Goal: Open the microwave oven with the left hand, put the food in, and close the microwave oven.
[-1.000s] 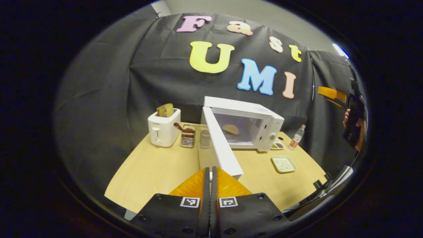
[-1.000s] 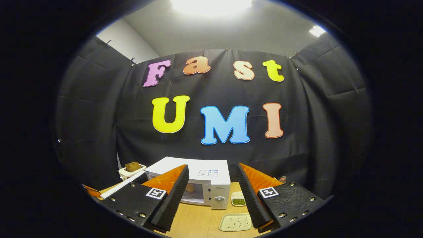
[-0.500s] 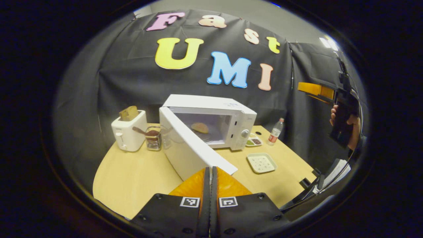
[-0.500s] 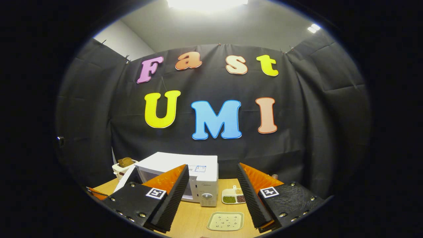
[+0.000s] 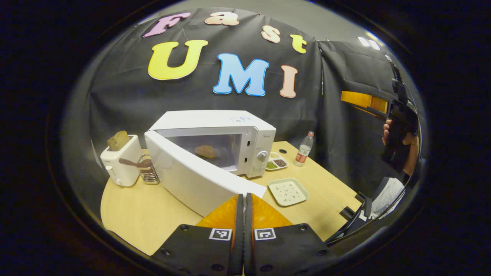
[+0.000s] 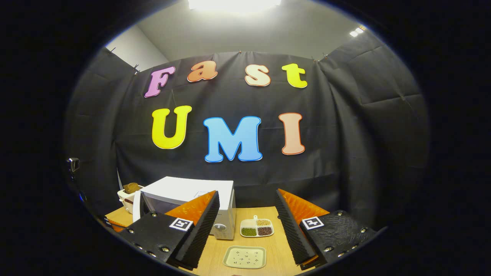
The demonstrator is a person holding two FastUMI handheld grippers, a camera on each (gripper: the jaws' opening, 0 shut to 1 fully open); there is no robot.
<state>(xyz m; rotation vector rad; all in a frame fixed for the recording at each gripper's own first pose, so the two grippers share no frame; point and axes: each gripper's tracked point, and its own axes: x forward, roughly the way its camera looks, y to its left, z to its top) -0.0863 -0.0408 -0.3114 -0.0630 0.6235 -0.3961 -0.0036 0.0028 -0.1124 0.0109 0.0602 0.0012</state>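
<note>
The left tool (image 5: 244,199) has its two fingers pressed flat together with nothing between them, pointing forward and slightly downward. The right tool (image 6: 247,222) is spread wide, its fingers (image 6: 199,226) well apart and holding nothing, aimed level and forward. In the left gripper view the right tool (image 5: 362,100) appears far off to the left tool's right and higher than its tips, gripped from below by a hand (image 5: 399,140) wrapped around its handle, with a sleeve showing under the wrist.
</note>
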